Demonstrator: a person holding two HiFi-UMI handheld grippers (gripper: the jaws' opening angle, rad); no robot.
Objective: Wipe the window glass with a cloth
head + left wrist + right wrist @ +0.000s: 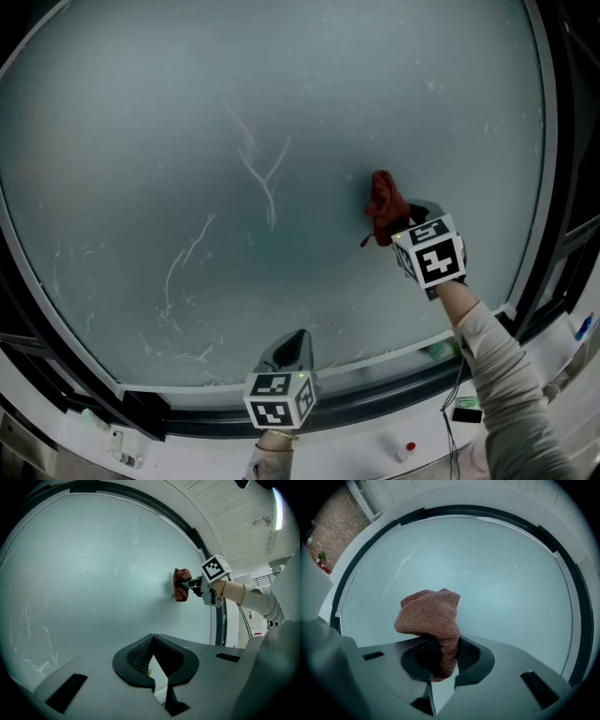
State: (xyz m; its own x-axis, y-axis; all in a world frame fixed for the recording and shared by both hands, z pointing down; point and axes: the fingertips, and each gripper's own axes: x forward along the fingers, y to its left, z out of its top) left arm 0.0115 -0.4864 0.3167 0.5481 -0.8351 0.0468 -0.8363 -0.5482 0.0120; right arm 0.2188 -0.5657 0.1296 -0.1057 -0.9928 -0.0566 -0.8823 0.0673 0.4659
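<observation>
Though streaky, pale window glass [187, 112]

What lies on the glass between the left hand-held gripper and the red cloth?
Only bare window glass, with no object on it. The head view shows this stretch from the left hand-held gripper up to the red cloth.

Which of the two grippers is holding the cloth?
The right gripper: its jaws are shut on the red cloth. The left gripper holds nothing.
</observation>
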